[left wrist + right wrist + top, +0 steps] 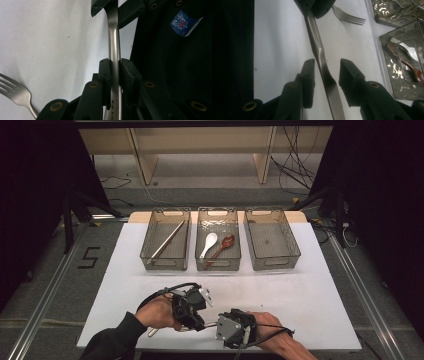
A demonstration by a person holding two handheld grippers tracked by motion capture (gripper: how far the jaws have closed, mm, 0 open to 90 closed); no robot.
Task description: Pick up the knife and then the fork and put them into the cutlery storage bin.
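High view overlooks table [310,290]; gripper views close-up.

fork [15,92] cut by frame edge, knife [113,45] ends hidden

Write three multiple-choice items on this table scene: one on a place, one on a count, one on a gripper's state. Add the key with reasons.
1. Where does the white spoon lie?
A. left bin
B. middle bin
C. right bin

2. How many clear bins stand on the white board?
A. two
B. three
C. four

3. How do the right gripper's jaws stand around the metal handle?
A. open, either side of it
C. shut on it
B. far from it

Key:
1 B: the high view shows it in the middle bin beside the reddish-brown spoon.
2 B: three bins stand in a row.
3 A: the right gripper view shows gaps between both jaws and the handle, while the left gripper clamps it.
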